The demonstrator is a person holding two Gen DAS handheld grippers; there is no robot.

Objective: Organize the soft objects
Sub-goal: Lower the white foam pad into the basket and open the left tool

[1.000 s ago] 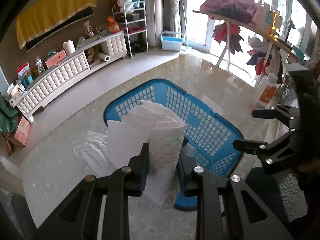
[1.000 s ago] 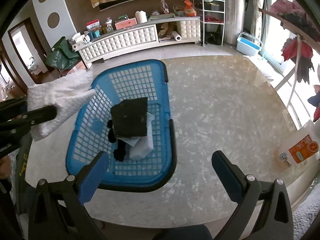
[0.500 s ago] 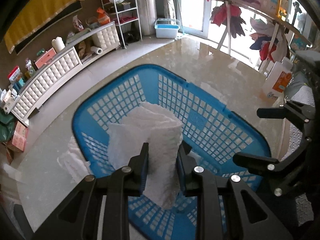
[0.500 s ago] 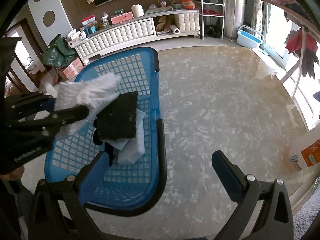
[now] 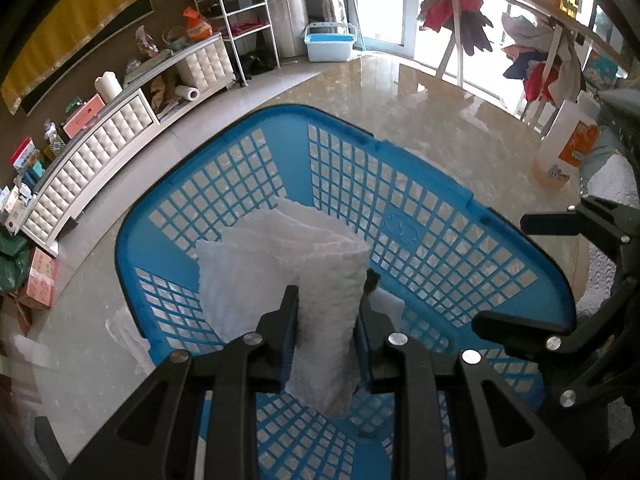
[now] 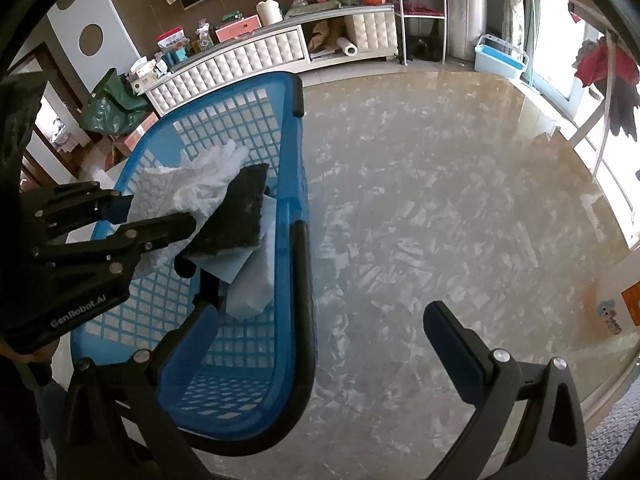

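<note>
My left gripper (image 5: 326,322) is shut on a folded white textured cloth (image 5: 288,264) and holds it over the inside of the blue plastic laundry basket (image 5: 420,208). In the right wrist view the same cloth (image 6: 180,188) hangs over the basket (image 6: 294,208), next to a black folded cloth (image 6: 236,216) that lies on white and pale blue pieces (image 6: 252,280) inside. My right gripper (image 6: 320,324) is open and empty, to the right of the basket over the marble table. It also shows in the left wrist view (image 5: 532,272).
Another white cloth (image 5: 128,340) lies on the marble table (image 6: 440,200) left of the basket. A white bottle with an orange label (image 5: 568,148) stands at the table's right edge. A white cabinet (image 6: 260,56) and a clothes rack (image 5: 500,12) stand beyond.
My left gripper has carried the white cloth from the basket's left rim to over its inside and lower. The right gripper has shifted right, still open.
</note>
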